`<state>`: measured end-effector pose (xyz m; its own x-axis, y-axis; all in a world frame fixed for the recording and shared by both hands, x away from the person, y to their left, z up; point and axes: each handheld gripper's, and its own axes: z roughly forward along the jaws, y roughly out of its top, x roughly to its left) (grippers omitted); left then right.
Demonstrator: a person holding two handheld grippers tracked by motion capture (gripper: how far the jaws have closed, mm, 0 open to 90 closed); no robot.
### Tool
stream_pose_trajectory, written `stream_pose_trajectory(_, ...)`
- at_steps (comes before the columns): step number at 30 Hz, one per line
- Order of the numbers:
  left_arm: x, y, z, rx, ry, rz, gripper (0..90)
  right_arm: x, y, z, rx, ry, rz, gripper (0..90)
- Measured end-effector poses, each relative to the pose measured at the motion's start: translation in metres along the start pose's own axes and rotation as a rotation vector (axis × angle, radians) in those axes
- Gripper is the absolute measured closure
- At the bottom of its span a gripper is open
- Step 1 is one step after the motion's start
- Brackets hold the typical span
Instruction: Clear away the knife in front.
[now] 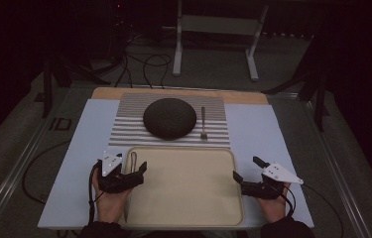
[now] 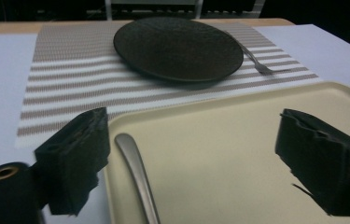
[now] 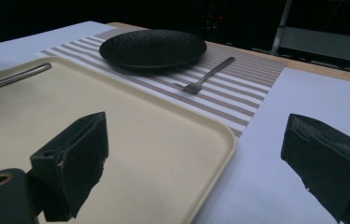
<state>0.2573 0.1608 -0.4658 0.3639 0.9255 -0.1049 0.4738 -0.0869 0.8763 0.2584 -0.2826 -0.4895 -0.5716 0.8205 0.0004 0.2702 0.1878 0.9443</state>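
The left gripper (image 1: 130, 174) hangs spread over the knife (image 1: 133, 166), which lies free along the tray's (image 1: 188, 188) 9 o'clock edge. At 3 o'clock, the right gripper (image 1: 247, 173) is spread too, pinching nothing.

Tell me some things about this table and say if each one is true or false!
1. The fork lies on the striped placemat, beside the dark plate. True.
2. The plate sits on the tray. False: it sits on the placemat.
3. A metal utensil handle lies along the tray's left edge. True.
4. The left gripper squeezes that handle. False: its fingers stand open, apart from it.
5. The right gripper is open and holds nothing. True.
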Motion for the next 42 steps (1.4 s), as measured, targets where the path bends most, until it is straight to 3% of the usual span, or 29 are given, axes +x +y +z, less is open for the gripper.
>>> stream_pose_trajectory(3,0.000,0.005,0.001,0.006,0.039,0.029,5.3,0.000,0.000,0.000,-0.002,-0.002,0.001,7.7)
stream_pose_trajectory(6,0.001,0.009,0.001,0.000,0.032,0.045,0.7,0.000,0.001,0.001,-0.002,-0.001,0.004,7.7)
stream_pose_trajectory(13,0.009,0.015,0.000,-0.042,0.009,0.072,0.2,0.000,0.001,0.002,-0.005,0.000,0.010,7.7)
stream_pose_trajectory(18,0.023,0.017,-0.005,-0.075,-0.027,0.090,0.2,0.000,0.001,0.002,-0.006,0.001,0.013,7.7)
stream_pose_trajectory(22,0.034,0.015,-0.004,-0.036,0.002,0.137,0.2,0.001,0.002,0.003,-0.005,-0.001,0.016,7.7)
stream_pose_trajectory(27,0.053,0.006,-0.005,-0.056,0.004,0.171,0.2,0.000,0.001,0.004,-0.001,-0.004,0.032,7.7)
stream_pose_trajectory(32,0.073,0.000,-0.010,-0.107,0.013,0.158,0.2,0.000,0.001,0.004,0.004,-0.013,0.036,7.6)
stream_pose_trajectory(35,0.081,-0.005,-0.011,-0.131,0.028,0.123,0.2,0.000,0.001,0.004,0.006,-0.018,0.036,7.6)
stream_pose_trajectory(38,0.084,-0.010,-0.011,-0.147,0.034,0.094,0.2,0.000,0.001,0.005,0.015,-0.022,0.034,7.6)
stream_pose_trajectory(42,0.082,-0.014,-0.009,-0.138,0.055,0.117,0.3,0.001,0.002,0.006,0.018,-0.027,0.032,7.6)
